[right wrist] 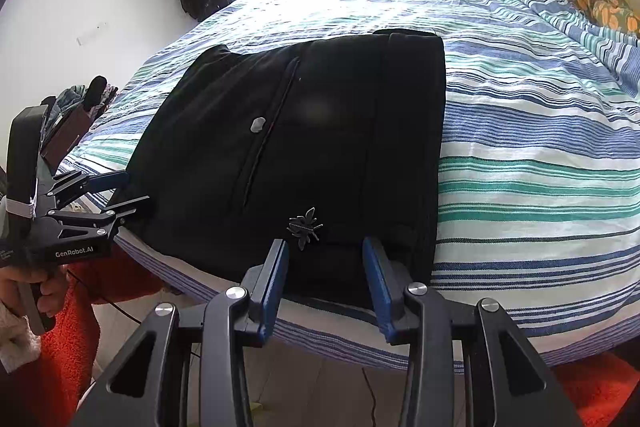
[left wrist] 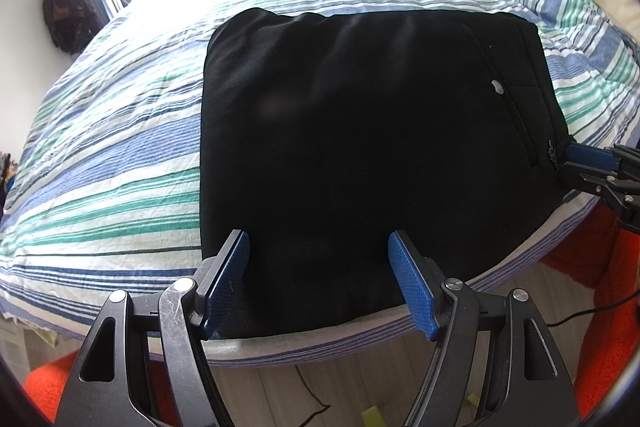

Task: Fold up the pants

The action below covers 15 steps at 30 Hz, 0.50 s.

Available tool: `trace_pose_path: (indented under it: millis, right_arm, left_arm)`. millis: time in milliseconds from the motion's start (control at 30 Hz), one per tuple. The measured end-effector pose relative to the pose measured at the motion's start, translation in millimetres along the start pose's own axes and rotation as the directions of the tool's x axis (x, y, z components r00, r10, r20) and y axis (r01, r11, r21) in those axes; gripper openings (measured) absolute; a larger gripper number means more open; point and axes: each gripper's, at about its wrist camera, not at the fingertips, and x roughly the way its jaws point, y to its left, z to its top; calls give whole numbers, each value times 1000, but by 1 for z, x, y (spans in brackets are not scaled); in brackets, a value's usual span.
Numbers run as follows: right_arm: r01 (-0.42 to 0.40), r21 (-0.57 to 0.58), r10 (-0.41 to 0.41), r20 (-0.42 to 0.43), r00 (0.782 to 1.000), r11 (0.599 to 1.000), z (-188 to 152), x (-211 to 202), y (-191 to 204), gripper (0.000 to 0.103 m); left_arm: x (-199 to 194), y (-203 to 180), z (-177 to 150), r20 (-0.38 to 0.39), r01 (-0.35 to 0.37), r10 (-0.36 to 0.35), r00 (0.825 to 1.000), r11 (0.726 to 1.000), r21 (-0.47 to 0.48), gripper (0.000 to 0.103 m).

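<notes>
Two grippers: both hover at the near bed edge, over the pants' near hem.
Pants (left wrist: 360, 131): black, folded into a flat block on the striped bedspread (left wrist: 120, 147), at 12 o'clock from each gripper.
Left gripper (left wrist: 320, 267): jaws wide, fabric between the pads but not pinched.
Right gripper (right wrist: 325, 267): jaws narrower, gripping nothing visible.
Emblem (right wrist: 305, 227): at 12 o'clock from the right gripper.
Hand (right wrist: 36, 291): holds the left gripper's handle.

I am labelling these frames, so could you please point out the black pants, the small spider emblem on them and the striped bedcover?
black pants (left wrist: 340, 131), left wrist view, middle of the folded cloth.
spider emblem (right wrist: 305, 227), right wrist view, its body.
striped bedcover (right wrist: 540, 155), right wrist view, bare stripes beside the pants.
</notes>
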Motion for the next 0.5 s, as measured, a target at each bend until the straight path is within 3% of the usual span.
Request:
trace_pose_path:
  millis: [500]
  right_arm:
    - [1, -4, -1, -2, 1000, 1000, -3, 1, 0, 40]
  left_arm:
    - [0, -1, 0, 1, 0, 0, 1000, 1000, 1, 74]
